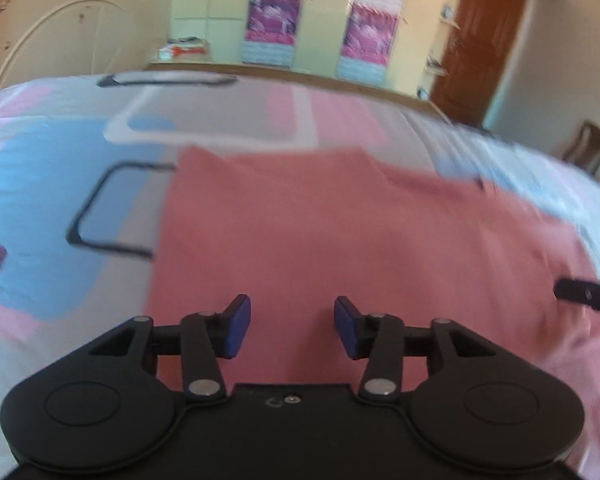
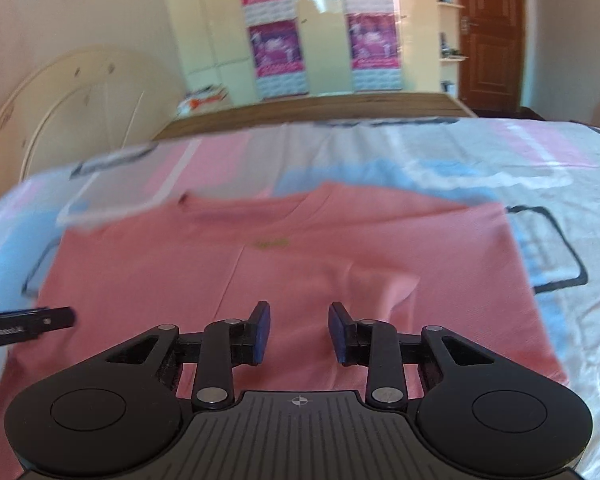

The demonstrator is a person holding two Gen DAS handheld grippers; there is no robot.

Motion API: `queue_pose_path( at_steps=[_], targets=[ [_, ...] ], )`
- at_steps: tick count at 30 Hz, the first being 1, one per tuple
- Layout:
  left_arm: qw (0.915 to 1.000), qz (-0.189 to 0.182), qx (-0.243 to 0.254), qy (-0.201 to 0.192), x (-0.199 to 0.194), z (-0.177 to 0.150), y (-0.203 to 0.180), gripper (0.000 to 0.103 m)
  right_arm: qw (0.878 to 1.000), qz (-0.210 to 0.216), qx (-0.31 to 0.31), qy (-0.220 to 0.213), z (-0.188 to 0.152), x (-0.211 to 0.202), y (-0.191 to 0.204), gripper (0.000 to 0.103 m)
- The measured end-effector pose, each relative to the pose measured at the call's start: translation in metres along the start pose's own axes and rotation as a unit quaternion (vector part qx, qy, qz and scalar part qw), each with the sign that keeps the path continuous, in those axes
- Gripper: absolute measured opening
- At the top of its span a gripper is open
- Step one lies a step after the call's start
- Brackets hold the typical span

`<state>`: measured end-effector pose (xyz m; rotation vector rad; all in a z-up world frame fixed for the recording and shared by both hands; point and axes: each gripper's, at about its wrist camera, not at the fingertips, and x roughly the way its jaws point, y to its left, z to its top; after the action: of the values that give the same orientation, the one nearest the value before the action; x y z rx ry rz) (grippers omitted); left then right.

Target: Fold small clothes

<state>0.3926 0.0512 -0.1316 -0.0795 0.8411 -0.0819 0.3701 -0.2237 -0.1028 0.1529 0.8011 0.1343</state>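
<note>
Your left gripper (image 1: pixel 292 326) sat nearest the lens, its blue-padded fingers (image 1: pixel 238 326) spread apart with nothing between them, hovering over the near part of the pink T-shirt (image 1: pixel 320 232). Your right gripper (image 2: pixel 296 330) was likewise parted and empty, with pink cloth showing through the gap. Whether either one touched the fabric could not be told.

In the left wrist view, the right gripper's dark finger poked in at 3 o'clock over the shirt's edge. In the right wrist view, the left gripper's finger came in at 9 o'clock, also over the shirt.

That T-shirt lay spread flat on the bedsheet (image 2: pixel 480 168), which was patterned in white, pink and blue with dark outlined rectangles. A small greenish mark (image 2: pixel 270 243) sat at 12 o'clock from your right gripper, with the neckline beyond it at the far edge. A raised fold of cloth (image 2: pixel 396 288) stood at 1 o'clock, near the right finger.

Past the shirt ran the wooden bed edge (image 2: pixel 320 106). A cream arched headboard (image 2: pixel 72 104) rose at 10 o'clock. Further back stood a pale wardrobe (image 2: pixel 216 32) carrying two purple-pink posters (image 2: pixel 276 48), and a brown door (image 2: pixel 488 32) at 1 o'clock. Both views were blurred.
</note>
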Motion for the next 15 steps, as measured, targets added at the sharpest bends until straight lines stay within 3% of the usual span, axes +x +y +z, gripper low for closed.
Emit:
queue_pose_path(
  at_steps=[4, 10, 15],
  targets=[
    [0.9997, 0.015, 0.018, -0.012, 0.002, -0.015, 0.004, 0.047, 0.997, -0.053, -0.042, 0.034, -0.022, 0.015, -0.006, 0.032],
    [0.9996, 0.026, -0.01, 0.003, -0.016, -0.009, 0.004, 0.046, 0.999, -0.037, -0.01, 0.024, -0.017, 0.001, -0.013, 0.032],
    [0.9998, 0.0, 0.019, -0.01, -0.044, -0.021, -0.029, 0.051, 1.0, 0.014, -0.022, 0.018, -0.026, -0.025, 0.004, 0.032]
  ],
)
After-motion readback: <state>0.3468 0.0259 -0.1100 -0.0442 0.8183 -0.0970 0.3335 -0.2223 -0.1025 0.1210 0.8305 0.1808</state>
